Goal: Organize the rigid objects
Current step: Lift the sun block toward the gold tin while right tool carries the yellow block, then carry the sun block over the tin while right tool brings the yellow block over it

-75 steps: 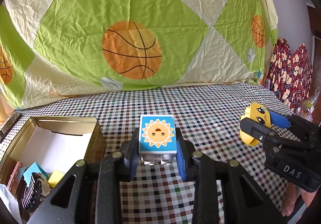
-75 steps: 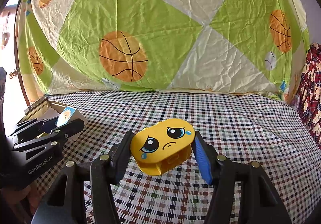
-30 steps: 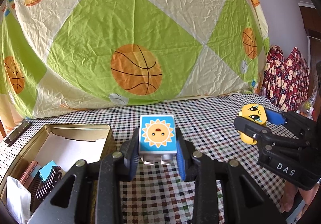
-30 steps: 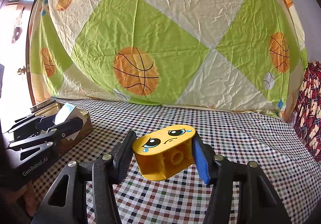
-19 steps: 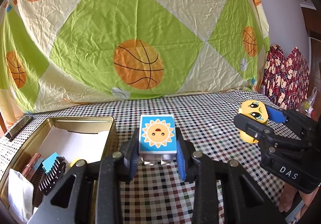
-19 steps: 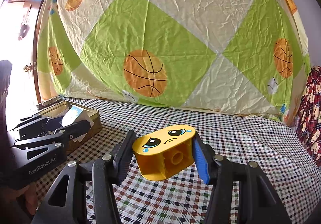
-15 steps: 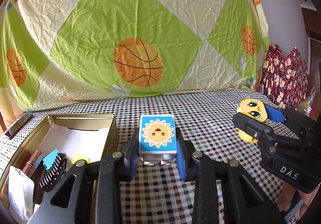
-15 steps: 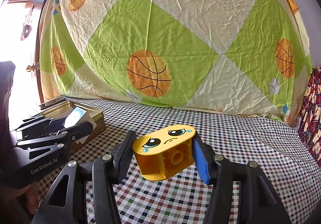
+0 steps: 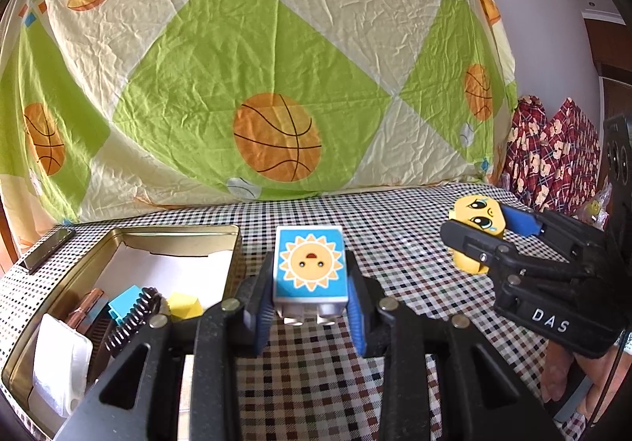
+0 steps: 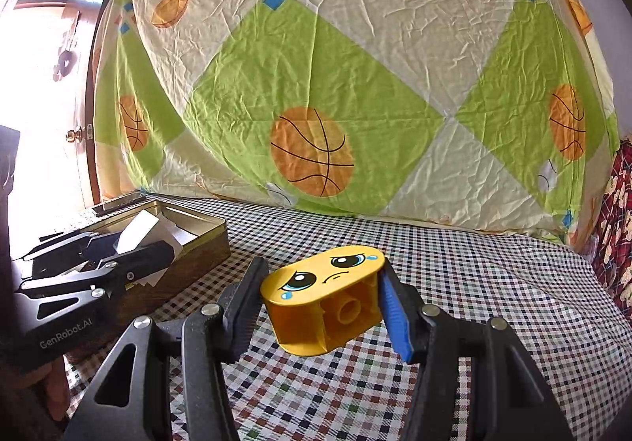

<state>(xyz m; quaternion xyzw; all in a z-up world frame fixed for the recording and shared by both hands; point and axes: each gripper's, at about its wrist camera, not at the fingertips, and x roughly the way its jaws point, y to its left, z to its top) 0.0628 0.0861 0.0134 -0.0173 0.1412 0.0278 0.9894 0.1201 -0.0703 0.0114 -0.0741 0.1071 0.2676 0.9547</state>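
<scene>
We hold the left hand-held gripper (image 9: 310,312) clamped on the sun block (image 9: 309,269), a blue block with a smiling sun on its top face; the blue pads press its two sides, and the block sits right between the fingertips, raised above the checked surface (image 9: 395,243). Just to the left of it lies the open tin (image 9: 166,233), whose near end holds a yellow piece (image 9: 183,304), a blue piece (image 9: 124,299), a black comb (image 9: 132,318) and a white thing we cannot name, with white paper at the far end. A dark flat bar (image 9: 47,249) lies at the tin's far left corner. Our right hand-held gripper (image 10: 322,303) is closed on the sad block (image 10: 324,299), a yellow oval block with a crying face on top and its hollow underside turned towards us; each pad presses one end, and the block hangs clear of the surface. From the left camera this pair shows to the right of the sun block and apart from it. From the right camera the tin lies to the left, with the left hand-held gripper near it. A basketball sheet (image 10: 355,105) hangs behind, at the far edge of the surface.
</scene>
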